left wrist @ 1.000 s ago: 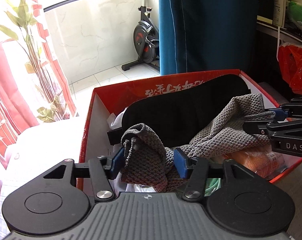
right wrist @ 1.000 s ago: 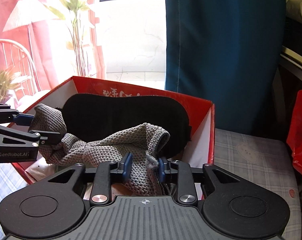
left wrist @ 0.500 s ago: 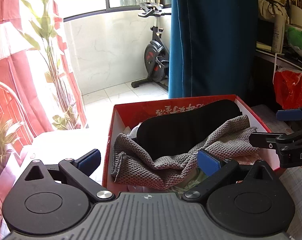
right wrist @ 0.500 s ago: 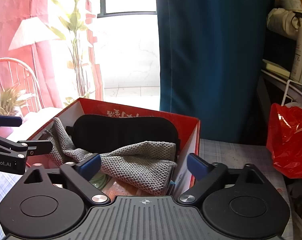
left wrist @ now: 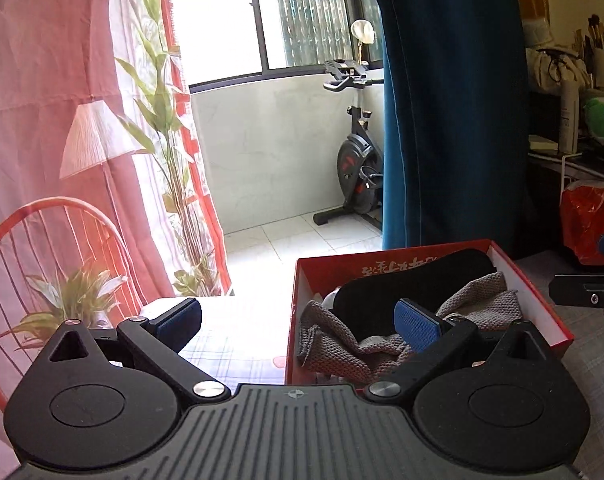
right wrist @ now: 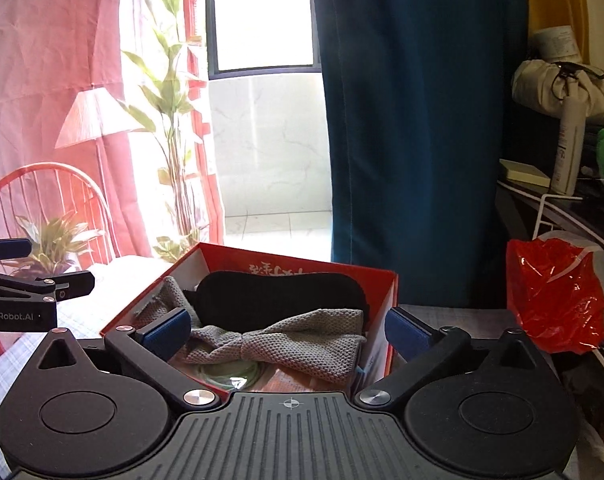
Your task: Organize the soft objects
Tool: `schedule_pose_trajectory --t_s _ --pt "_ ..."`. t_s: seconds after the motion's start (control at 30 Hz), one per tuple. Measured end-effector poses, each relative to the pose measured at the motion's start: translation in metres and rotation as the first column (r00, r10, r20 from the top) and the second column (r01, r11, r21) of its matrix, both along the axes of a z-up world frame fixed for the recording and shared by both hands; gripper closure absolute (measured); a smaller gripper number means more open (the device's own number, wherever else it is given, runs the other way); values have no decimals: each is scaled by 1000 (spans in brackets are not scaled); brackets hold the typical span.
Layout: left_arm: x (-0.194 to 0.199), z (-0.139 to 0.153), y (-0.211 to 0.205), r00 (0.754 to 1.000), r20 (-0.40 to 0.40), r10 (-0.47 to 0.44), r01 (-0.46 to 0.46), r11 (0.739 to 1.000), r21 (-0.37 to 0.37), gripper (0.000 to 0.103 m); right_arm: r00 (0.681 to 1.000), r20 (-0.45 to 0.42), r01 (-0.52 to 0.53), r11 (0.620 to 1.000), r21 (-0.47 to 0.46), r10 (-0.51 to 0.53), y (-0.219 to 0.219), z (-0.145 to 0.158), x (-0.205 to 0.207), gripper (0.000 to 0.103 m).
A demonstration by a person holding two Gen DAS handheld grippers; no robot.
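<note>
We see the left gripper (left wrist: pixel 297 322) with its jaws spread to full width and nothing between the blue pads (left wrist: pixel 416 324); it hangs above and in front of the left end of the red box (left wrist: pixel 291 320). The right gripper (right wrist: pixel 287 330) has jaws still opening, already almost as wide as they go, and no object sits between them; it hangs in front of the right half of the same box. Each tool appears at the edge of the other's view, the two well apart. The grey knitted cloth (right wrist: pixel 297 344) lies loose inside the box, draped across its width in front of the black eye mask (right wrist: pixel 281 294), which leans against the printed back wall. In the left wrist view, we see one end of the cloth bunched at the left wall and the other end reaching toward the right wall. Under the cloth we note pale green and orange items whose identity we cannot tell. The box rests on a checked table covering (left wrist: pixel 237 350). A red plastic bag (right wrist: pixel 554 300) sits beyond the right side of the box, near a teal curtain (right wrist: pixel 418 120).
</note>
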State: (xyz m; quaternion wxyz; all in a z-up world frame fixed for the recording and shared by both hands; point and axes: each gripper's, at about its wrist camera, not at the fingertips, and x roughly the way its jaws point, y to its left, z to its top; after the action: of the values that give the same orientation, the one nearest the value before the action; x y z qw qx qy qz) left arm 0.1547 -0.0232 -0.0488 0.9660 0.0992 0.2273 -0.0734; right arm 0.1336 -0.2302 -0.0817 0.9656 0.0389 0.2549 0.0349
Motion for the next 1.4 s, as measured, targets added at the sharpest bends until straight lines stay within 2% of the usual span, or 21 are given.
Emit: schedule_pose_trajectory --t_s 0.1,0.3,0.43,0.67,0.77,0.93,1.4 --pt "-18 11 5 1000 -15 9 -9 1000 -12 0 999 37 -8 1000 25 7 3 17 -24 0" --pt "-61 25 8 996 58 69 -71 997 27 0 992 124 36 999 -24 -32 15 43 -71 0" --pt "-86 39 14 995 70 76 -75 997 -15 0 987 157 17 1000 26 -21 15 53 -97 0" --pt "-120 53 14 988 119 103 -103 995 -6 0 981 189 21 996 86 -37 12 62 -131 0" --pt "-123 56 15 987 117 109 -108 994 -21 0 981 188 33 994 101 -52 8 63 -135 0" --pt "-123 53 12 988 115 108 -106 994 -21 0 979 176 88 994 70 -99 8 62 -136 0" --pt "-122 48 18 990 84 111 -107 993 -43 0 982 142 117 991 70 -126 9 54 -132 0"
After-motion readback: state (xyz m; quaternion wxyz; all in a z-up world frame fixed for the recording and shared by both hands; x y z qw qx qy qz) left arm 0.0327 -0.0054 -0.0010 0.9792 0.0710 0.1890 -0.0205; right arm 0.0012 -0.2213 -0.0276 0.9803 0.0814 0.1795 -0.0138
